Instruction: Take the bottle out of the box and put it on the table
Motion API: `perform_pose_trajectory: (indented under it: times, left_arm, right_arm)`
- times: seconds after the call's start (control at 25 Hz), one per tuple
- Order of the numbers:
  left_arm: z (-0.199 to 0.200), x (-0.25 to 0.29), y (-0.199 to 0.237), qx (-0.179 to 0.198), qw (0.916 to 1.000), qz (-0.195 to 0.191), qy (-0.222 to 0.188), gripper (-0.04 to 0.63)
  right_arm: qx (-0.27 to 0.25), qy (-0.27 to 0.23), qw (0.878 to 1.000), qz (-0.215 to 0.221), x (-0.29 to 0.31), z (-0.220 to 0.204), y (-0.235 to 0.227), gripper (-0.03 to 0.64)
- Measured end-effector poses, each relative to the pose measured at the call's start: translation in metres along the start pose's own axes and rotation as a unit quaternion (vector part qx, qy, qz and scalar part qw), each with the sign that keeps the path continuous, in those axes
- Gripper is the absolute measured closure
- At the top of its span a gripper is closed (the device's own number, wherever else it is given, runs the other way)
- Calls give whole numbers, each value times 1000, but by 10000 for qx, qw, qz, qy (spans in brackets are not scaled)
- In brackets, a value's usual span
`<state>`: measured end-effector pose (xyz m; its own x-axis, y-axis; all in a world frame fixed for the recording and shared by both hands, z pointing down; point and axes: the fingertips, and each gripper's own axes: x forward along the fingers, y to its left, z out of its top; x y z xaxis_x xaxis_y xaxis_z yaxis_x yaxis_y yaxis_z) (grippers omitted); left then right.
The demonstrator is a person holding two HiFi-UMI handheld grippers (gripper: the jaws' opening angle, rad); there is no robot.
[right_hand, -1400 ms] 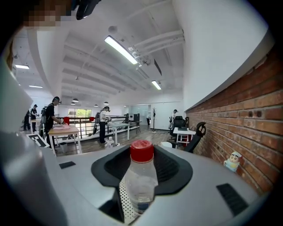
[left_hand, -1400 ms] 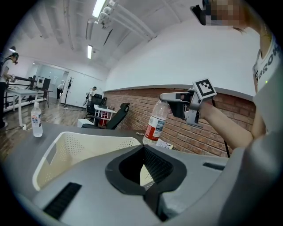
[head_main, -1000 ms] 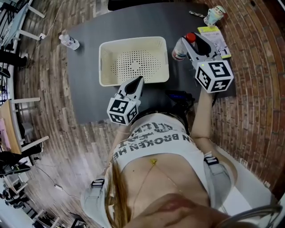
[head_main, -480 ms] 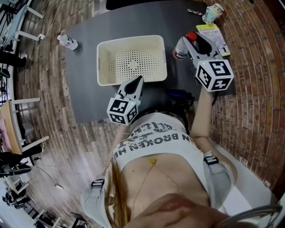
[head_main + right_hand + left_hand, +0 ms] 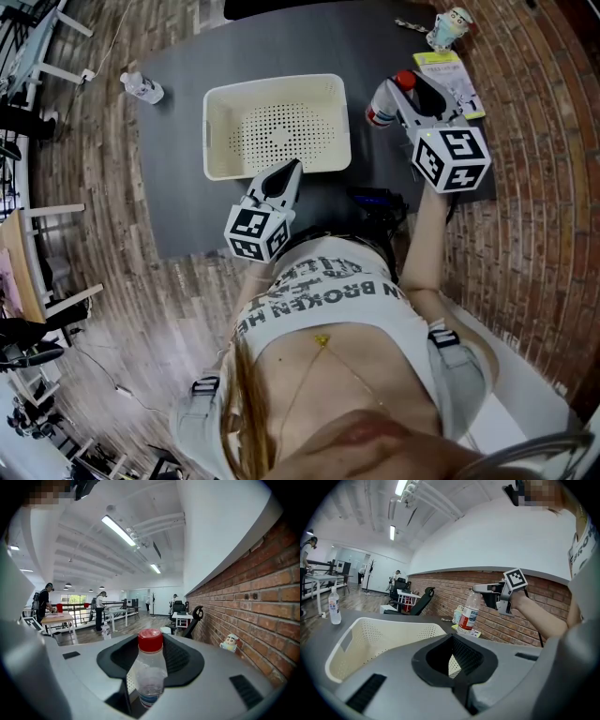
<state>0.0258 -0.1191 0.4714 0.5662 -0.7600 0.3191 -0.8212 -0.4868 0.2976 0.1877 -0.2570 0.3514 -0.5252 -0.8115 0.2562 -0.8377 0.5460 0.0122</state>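
Observation:
A clear bottle (image 5: 379, 111) with a red cap and a red-and-blue label stands upright to the right of the white perforated box (image 5: 217, 141), outside it. My right gripper (image 5: 394, 94) is shut on its upper part, and the cap rises between the jaws (image 5: 150, 686) in the right gripper view. In the left gripper view the bottle (image 5: 469, 612) hangs low over the table's right side; whether its base touches I cannot tell. My left gripper (image 5: 292, 171) rests shut and empty at the box's near rim. The box (image 5: 370, 639) holds nothing.
A second small bottle (image 5: 142, 87) stands at the dark table's (image 5: 187, 206) far left. A yellow-green booklet (image 5: 452, 77) and a small figurine (image 5: 451, 28) lie beyond the held bottle, near the brick wall. A black object (image 5: 375, 202) sits at the near table edge.

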Motion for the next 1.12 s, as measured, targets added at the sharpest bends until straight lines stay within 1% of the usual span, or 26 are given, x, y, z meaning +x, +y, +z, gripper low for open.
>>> perform_pose_trajectory:
  times: [0.24,0.72,1.12]
  left_arm:
    - [-2,2,0,-21,10000,2,28,591]
    - [-8,1,3,-70,9999,15,95,591]
    - [-10,1,4,-102,9999,43,123,591]
  right_arm:
    - [57,218,9997,-99,2,-27,-11,459]
    - [95,1066,9940,-234,9,-112,-23,460]
    - [186,1449,9889,-262,14,-158,-29,460]
